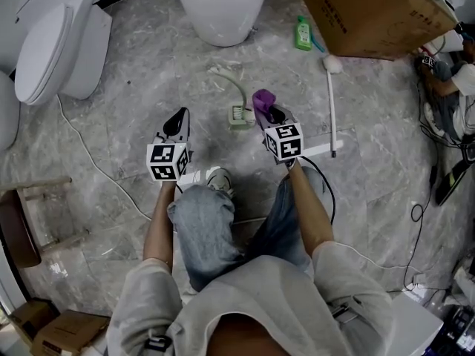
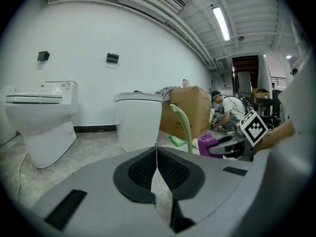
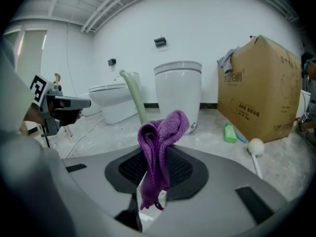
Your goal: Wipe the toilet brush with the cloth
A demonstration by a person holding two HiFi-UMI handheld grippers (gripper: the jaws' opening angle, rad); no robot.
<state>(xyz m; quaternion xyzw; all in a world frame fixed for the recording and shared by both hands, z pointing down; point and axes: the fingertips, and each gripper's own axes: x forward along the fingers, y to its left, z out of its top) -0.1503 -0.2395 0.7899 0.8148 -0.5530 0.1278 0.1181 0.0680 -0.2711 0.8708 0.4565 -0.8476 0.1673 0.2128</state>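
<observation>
Here, purple cloth (image 3: 163, 130) in right gripper (image 3: 157, 157)

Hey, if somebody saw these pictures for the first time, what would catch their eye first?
Most likely the purple cloth, pinched in the jaws of the right gripper at the centre of the scene. Just beside it, the pale green toilet brush sits on the grey floor between that gripper and the shut, empty left gripper. A white toilet and a big cardboard box stand beyond.

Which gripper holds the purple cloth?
The right gripper, jaws shut on the purple cloth; the left gripper is shut on nothing.
</observation>
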